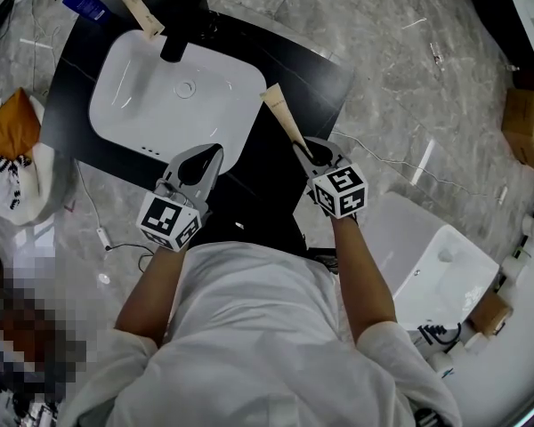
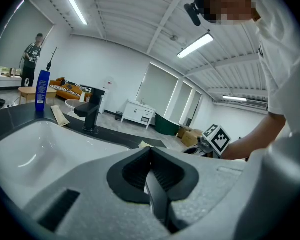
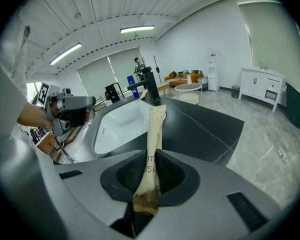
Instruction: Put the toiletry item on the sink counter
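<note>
My right gripper [image 1: 299, 151] is shut on a long tan paper toothbrush packet [image 1: 283, 118], which sticks out ahead of the jaws over the black sink counter [image 1: 325, 78]. In the right gripper view the packet [image 3: 152, 144] stands up between the pads, above the counter [image 3: 205, 129] beside the white basin [image 3: 121, 122]. My left gripper [image 1: 209, 157] hovers at the basin's near rim [image 1: 173, 140], its jaws shut with nothing between them. The left gripper [image 2: 151, 170] shows closed pads in its own view.
A black faucet [image 1: 173, 38] stands at the basin's far side. Another tan packet [image 1: 142, 12] and a blue bottle [image 1: 85, 4] lie on the counter's far left. A white toilet [image 1: 432, 269] sits to the right, a bag [image 1: 13, 158] on the floor to the left.
</note>
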Motion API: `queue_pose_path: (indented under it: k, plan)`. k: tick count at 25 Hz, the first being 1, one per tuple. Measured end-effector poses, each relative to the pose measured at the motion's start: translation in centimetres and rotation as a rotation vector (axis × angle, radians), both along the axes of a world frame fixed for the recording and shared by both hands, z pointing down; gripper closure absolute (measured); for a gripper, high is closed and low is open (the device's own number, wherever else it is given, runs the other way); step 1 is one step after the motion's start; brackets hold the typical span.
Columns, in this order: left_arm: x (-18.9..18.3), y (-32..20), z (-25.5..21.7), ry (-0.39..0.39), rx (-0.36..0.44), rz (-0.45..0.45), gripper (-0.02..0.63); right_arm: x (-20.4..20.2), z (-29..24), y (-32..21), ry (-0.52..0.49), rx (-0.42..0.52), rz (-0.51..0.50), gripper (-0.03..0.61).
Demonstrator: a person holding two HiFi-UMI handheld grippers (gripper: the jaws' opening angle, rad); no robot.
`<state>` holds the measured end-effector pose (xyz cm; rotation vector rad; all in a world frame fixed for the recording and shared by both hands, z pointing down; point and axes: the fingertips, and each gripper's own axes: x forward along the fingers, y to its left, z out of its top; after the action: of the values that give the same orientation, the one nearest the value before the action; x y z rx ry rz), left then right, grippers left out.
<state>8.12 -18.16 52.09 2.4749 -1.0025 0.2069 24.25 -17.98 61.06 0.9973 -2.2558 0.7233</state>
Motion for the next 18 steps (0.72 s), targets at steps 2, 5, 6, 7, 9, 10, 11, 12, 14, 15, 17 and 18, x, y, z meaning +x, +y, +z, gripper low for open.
queue_pose_path:
  k: [2,5,6,7,9,10,11,12,14,15,17,18]
  plan:
    - [0.0,0.2,0.2,0.0,-0.005,0.001,0.598,-0.3,0.5,0.1,0.012,-0.007,-0.012,0.522]
    - [-0.1,0.4,0.5,-0.001,-0.012,0.003,0.597,-0.5,1.0,0.3,0.028,-0.016,-0.023,0.522]
    - [-0.2,0.5,0.6,-0.001,-0.015,0.002,0.598,-0.5,1.1,0.3,0.033,-0.019,-0.025,0.522]
    - [-0.3,0.5,0.6,-0.001,-0.016,0.001,0.597,-0.5,1.3,0.4,0.037,-0.024,-0.025,0.522]
    - [-0.4,0.6,0.8,0.0,-0.019,-0.001,0.598,-0.5,1.6,0.4,0.044,-0.034,-0.026,0.522]
    - [-0.5,0.6,0.8,0.0,-0.02,-0.003,0.598,-0.6,1.7,0.5,0.048,-0.038,-0.026,0.522]
    - [-0.6,0.6,0.8,0.0,-0.02,-0.003,0.597,-0.5,1.8,0.6,0.052,-0.041,-0.027,0.522]
    - [-0.7,0.7,0.8,0.001,-0.02,-0.004,0.597,-0.5,1.9,0.6,0.057,-0.044,-0.029,0.522]
    - [-0.9,0.8,0.8,0.001,-0.02,-0.005,0.598,-0.5,2.1,0.8,0.069,-0.048,-0.034,0.522]
    - [-1.0,0.8,0.9,0.001,-0.021,-0.005,0.598,-0.6,2.2,0.9,0.074,-0.05,-0.037,0.522]
    - [-1.2,0.9,1.0,0.001,-0.024,-0.005,0.598,-0.6,2.3,1.0,0.082,-0.053,-0.041,0.522]
    - [-1.2,0.9,1.1,0.002,-0.026,-0.005,0.597,-0.7,2.4,1.0,0.086,-0.053,-0.043,0.522]
